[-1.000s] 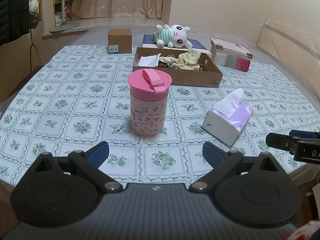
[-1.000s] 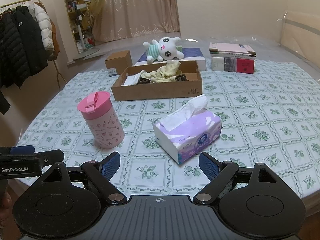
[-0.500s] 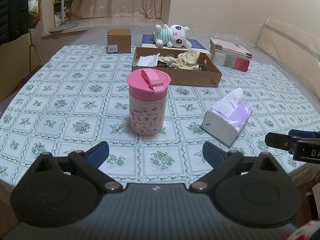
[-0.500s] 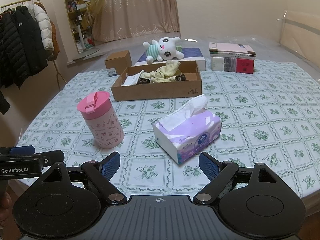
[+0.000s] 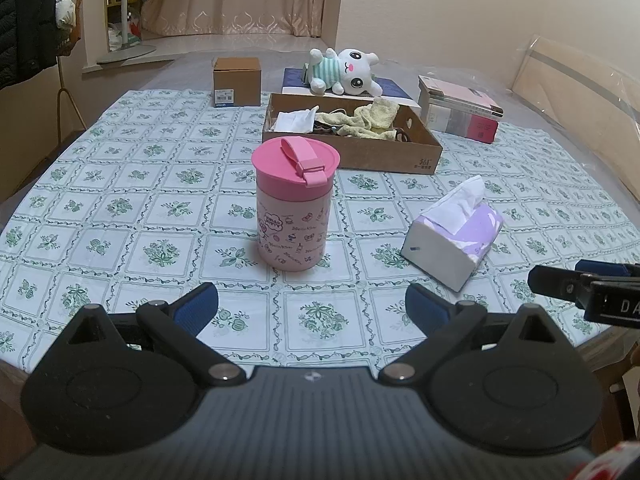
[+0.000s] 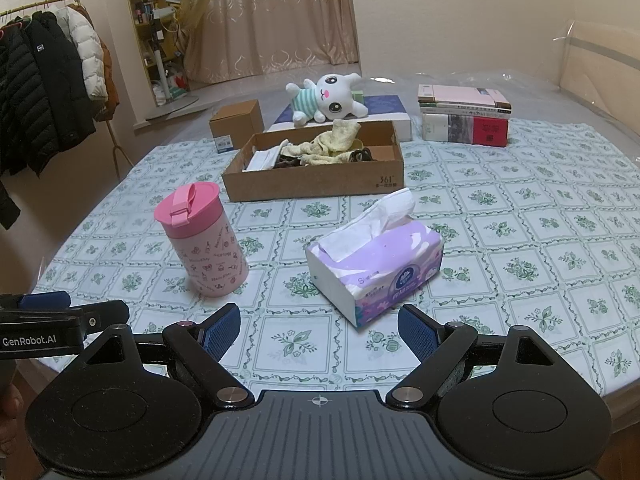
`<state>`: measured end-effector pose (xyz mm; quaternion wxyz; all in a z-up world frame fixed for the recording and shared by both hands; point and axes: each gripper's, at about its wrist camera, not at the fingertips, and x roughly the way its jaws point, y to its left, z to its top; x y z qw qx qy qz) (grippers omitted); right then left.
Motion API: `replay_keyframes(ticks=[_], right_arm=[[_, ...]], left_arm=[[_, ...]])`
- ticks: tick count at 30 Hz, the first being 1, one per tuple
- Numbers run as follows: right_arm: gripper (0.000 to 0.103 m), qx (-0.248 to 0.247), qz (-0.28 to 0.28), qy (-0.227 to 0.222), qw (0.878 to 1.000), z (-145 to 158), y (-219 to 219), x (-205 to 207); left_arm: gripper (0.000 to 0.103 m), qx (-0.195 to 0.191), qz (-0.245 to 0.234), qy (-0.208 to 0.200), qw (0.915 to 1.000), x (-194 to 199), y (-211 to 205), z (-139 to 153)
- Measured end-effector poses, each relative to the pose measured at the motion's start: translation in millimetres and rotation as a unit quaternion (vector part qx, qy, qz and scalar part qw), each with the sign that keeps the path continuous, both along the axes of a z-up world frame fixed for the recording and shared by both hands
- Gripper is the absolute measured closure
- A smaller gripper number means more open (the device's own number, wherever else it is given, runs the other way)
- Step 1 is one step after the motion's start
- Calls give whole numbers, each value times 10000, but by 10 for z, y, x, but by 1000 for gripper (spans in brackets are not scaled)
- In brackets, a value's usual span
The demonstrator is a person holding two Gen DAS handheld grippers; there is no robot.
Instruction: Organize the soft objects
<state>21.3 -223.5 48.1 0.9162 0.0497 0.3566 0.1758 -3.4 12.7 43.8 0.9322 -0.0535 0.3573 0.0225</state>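
Over the table's near edge, my left gripper and right gripper both spread wide, nothing between either pair, tissue pack near the right, pink cup near the left.

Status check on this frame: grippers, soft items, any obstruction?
Left gripper and right gripper open, empty, short of everything. Tissue pack and plush untouched; socks in the tray. Pink cup beside the pack.
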Motion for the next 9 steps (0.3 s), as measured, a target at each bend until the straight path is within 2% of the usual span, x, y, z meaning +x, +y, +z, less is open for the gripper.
replay_keyframes(ticks=[9], right_arm=[[18, -6, -14, 2, 10000, -8, -3, -3]], left_arm=[[3, -59, -90, -117, 9999, -25, 9, 6]])
